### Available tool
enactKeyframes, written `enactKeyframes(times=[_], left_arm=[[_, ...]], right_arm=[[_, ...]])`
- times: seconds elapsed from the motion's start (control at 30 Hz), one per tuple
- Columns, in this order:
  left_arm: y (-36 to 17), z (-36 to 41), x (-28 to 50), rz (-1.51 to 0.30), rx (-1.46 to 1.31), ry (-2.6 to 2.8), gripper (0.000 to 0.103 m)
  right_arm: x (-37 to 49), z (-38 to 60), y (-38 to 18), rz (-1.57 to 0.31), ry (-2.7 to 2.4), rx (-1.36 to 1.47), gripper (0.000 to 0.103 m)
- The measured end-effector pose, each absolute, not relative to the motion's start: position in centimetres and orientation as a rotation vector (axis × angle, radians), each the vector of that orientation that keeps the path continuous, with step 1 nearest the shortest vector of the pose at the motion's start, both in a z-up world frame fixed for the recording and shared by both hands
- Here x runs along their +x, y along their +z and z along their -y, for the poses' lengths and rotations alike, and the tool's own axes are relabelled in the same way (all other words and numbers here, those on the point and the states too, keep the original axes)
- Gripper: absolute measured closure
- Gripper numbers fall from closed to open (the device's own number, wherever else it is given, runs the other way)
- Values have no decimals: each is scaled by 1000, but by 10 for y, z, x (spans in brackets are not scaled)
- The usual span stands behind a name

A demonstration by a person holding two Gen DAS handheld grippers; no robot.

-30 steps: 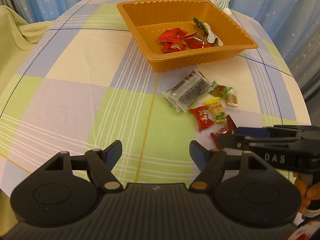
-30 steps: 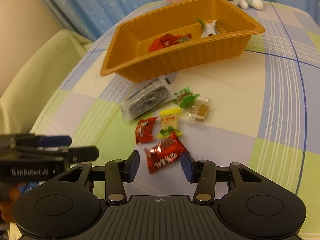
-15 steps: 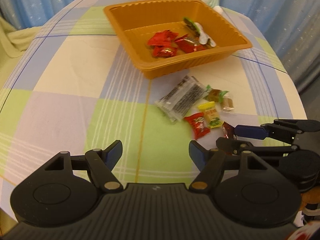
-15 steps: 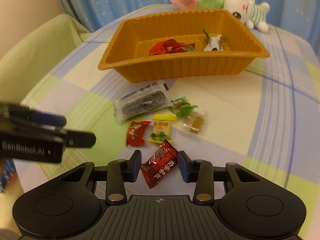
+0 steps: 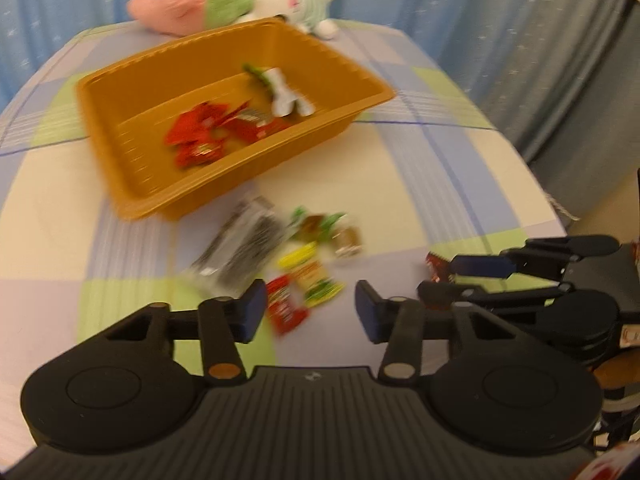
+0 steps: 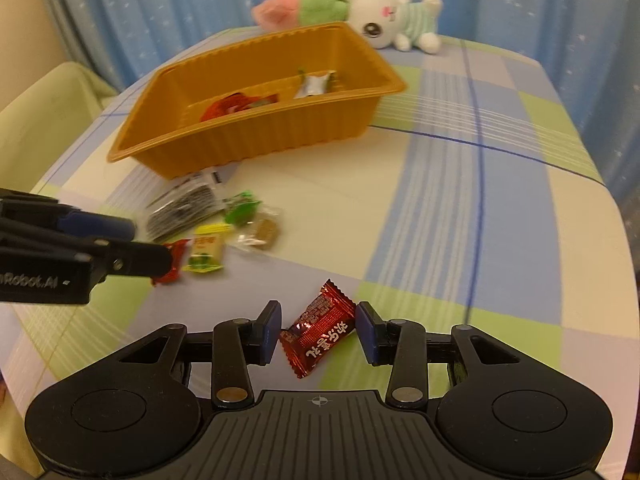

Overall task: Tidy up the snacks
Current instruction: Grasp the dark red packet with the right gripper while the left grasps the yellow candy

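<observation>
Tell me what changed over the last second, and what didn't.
The right gripper closed on the dark red candy and lifted it clear of the pile. The left gripper swung in over the small red candy, and its jaws have just been closing, though the pads do not press on it yet. The orange tray, its contents, the black packet and the plush toy stayed put.

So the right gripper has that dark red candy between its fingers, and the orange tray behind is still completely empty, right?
Not quite. The right gripper does have the dark red candy between its fingers, but the orange tray is not empty: the right wrist view shows red wrappers and a white and green packet already lying inside it.
</observation>
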State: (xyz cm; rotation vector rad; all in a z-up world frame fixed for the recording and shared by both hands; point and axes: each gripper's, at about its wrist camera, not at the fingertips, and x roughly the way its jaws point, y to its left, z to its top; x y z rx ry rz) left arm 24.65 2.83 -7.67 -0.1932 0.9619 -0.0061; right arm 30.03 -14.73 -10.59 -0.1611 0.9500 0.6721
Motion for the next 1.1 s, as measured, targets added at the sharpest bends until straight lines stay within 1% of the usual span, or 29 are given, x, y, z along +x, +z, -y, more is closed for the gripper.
enactKeyframes(times=[0.07,0.1,0.13,0.4,0.67,0.7,0.8,0.9,1.03,1.07,1.1], left_arm=[[-80,-24,255,-964,-191,-24,65],[-83,-23,259,-975,-187,-29,71],[-85,-22,263,-985,-185,-34,73],[-105,-20,278,-1054,-185,0,73],[-109,-27,288,-1061,-230,41,72],[-109,-28,289,-1061,-242,45,72],[-108,-34,289,-1063,-314,50,66],[-109,-35,292,-1061,-297,75,66],[-109,-34,297,-1050,-284,86,67],[-109,-33,297,-1049,-270,85,68],[-109,-32,297,-1049,-259,77,75]], right_arm=[[300,153,-105,-945,660,-147,62],[300,156,-105,-941,654,-140,62],[299,159,-104,-938,650,-131,62],[303,180,-99,-929,602,-61,62],[303,187,-98,-949,595,-17,62],[302,187,-98,-952,598,-16,62],[301,186,-97,-955,606,-12,62],[301,185,-98,-955,610,-15,62],[301,184,-98,-958,613,-17,62],[300,185,-98,-959,614,-17,62],[300,184,-98,-959,614,-18,62]])
